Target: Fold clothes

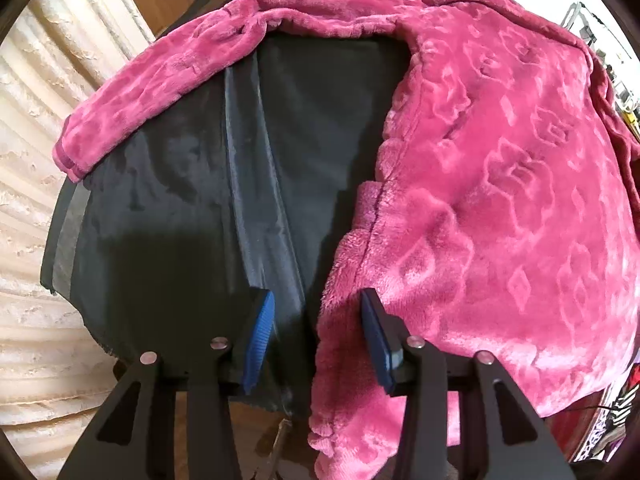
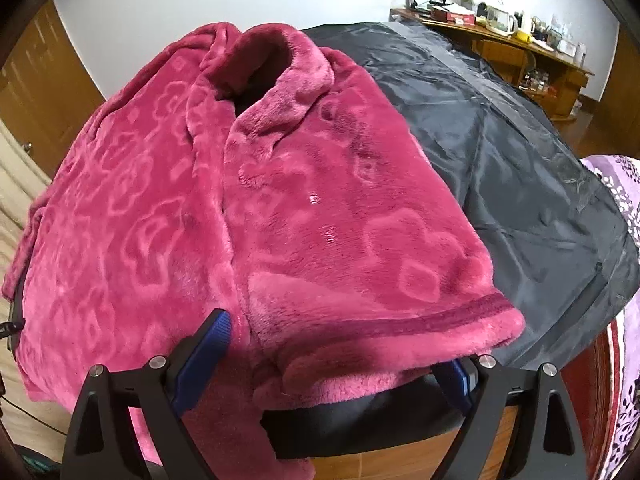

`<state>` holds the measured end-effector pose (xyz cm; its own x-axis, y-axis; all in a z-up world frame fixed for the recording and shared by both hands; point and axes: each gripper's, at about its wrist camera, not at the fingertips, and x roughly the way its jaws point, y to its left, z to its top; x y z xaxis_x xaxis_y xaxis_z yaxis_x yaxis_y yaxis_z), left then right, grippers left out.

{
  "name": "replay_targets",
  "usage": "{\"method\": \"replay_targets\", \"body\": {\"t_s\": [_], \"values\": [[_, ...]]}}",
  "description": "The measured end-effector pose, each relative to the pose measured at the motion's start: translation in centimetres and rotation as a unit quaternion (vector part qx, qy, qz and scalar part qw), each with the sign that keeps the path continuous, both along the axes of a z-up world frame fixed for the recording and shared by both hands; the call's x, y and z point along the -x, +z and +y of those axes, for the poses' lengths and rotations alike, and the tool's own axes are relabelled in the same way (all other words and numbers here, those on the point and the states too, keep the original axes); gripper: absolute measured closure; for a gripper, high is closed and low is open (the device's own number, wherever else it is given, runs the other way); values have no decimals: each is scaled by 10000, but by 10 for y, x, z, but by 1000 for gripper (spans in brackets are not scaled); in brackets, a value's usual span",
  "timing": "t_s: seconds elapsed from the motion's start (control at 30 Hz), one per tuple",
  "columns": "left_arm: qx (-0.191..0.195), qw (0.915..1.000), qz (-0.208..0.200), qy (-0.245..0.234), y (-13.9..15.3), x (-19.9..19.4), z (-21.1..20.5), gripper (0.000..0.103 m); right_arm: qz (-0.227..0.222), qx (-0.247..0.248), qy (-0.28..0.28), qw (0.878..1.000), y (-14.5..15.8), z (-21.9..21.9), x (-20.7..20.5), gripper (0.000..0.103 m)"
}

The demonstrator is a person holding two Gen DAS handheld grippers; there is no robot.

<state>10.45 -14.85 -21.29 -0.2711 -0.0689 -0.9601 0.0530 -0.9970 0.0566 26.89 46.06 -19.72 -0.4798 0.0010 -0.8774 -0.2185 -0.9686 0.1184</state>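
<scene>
Right wrist view: right hand-held gripper (image 2: pixel 324 354) spread around pink jacket (image 2: pixel 280 200) hem, collar far; left hand-held gripper (image 1: pixel 318 336) spread beside its edge.

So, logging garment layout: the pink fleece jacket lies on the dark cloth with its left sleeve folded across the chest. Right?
Not quite. In the left wrist view the sleeve stretches out sideways from the pink fleece jacket, over the dark cloth.

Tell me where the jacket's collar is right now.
In the right wrist view the collar sits at the top centre of the pink jacket, at the far end from the right gripper, with the dark table cover to its right.
</scene>
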Motion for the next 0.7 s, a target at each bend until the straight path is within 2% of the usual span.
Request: {"method": "replay_targets", "body": {"t_s": [0.13,0.23,0.3,0.4,0.53,0.7], "values": [[144,9993,296,-174,24,2,10,53,-137,-411,-278,9987,-3,7,1,10],[64,9981,531,-320,51,7,2,53,-267,-729,-553,9954,-4,21,2,10],[15,9972,611,-433,65,13,-7,53,-352,-905,-640,9932,-2,30,4,10],[-17,9966,573,-589,70,10,5,53,-484,-1173,-808,9886,0,46,7,10],[-59,9955,518,-796,77,6,20,53,-697,-1747,-1103,9759,5,81,13,8],[-545,9944,635,-651,100,10,19,53,-1161,-2428,-1454,9521,17,130,26,8]]}}
